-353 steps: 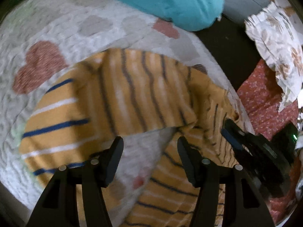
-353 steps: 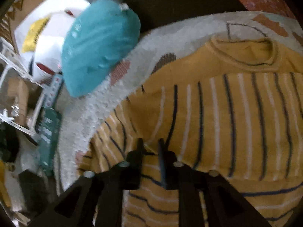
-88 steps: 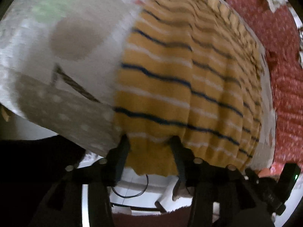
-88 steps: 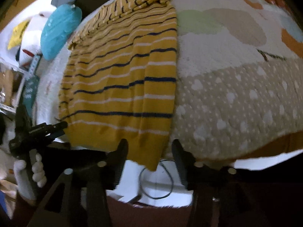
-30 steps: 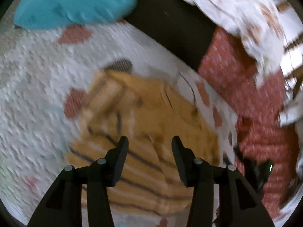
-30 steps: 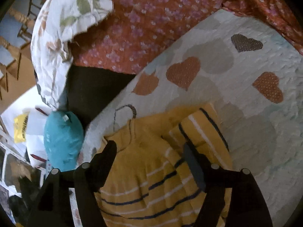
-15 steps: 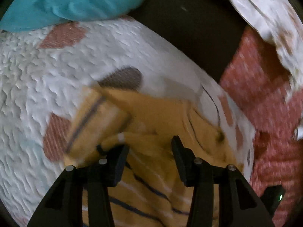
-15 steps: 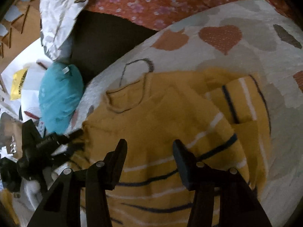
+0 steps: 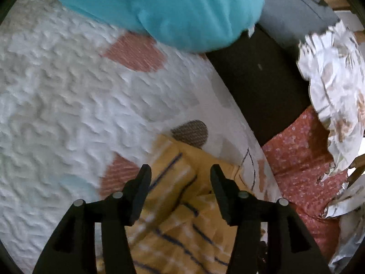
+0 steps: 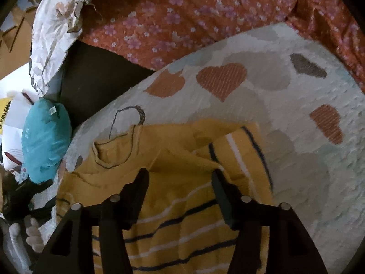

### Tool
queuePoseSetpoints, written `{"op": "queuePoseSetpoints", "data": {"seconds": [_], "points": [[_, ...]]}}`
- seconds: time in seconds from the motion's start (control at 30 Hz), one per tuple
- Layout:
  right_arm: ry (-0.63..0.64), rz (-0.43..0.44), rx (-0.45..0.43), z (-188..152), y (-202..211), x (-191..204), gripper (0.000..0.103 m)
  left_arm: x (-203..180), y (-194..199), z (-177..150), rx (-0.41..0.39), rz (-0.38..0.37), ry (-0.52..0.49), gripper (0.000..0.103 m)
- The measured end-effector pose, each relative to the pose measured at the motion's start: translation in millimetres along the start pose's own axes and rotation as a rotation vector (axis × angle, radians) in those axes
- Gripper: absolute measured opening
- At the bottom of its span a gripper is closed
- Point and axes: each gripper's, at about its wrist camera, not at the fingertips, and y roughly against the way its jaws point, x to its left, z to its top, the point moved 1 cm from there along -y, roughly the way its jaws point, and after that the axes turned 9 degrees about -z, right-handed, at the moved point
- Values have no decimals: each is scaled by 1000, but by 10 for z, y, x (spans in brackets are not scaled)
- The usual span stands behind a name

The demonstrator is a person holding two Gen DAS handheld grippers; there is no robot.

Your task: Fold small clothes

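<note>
Nearest the cameras, both pairs of tongs now hang open and empty over the yellow striped sweater: the left tongs above a folded-in sleeve, the right tongs above the sweater's upper body. Seconds ago they gripped the hem at the bed's near edge; since then the hem has been carried up toward the neckline and released, so the sweater lies doubled over on the heart-patterned quilt. The lengthwise fold looks done, with perhaps smoothing or one more fold left. Farther off lie a teal cushion, a red floral cover and a crumpled white floral cloth.
</note>
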Motion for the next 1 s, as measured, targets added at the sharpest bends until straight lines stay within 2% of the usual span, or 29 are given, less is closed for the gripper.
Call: {"op": "queuePoseSetpoints", "data": {"seconds": [0.07, 0.2, 0.33, 0.5, 0.6, 0.67, 0.7, 0.77, 0.87, 0.97, 1.0], "points": [[-2, -4, -6, 16, 44, -15, 69, 26, 109, -36, 24, 6, -19, 57], [8, -23, 4, 19, 125, -80, 70, 73, 202, -309, 128, 102, -150, 62], [-70, -10, 27, -101, 342, -425, 70, 240, 243, -639, 219, 178, -197, 62], [-269, 32, 112, -443, 583, -984, 73, 499, 415, -980, 252, 149, -123, 64], [-353, 63, 143, -674, 724, -1206, 74, 650, 423, -1161, 281, 83, -31, 65], [-377, 62, 158, -833, 784, -1253, 75, 598, 388, -1205, 283, 69, -52, 70], [-388, 74, 170, -898, 794, -1243, 75, 543, 365, -1219, 282, 65, -82, 74], [-392, 103, 202, -1029, 774, -1182, 75, 472, 299, -1222, 277, 62, -114, 74], [-339, 94, 237, -1199, 709, -984, 78, 439, 176, -1163, 276, 29, -91, 77], [-268, 49, 199, -1261, 651, -775, 85, 370, 31, -1125, 256, 1, -57, 78], [-256, 56, 186, -1250, 626, -715, 84, 365, 6, -1105, 252, -4, -44, 78]]}}
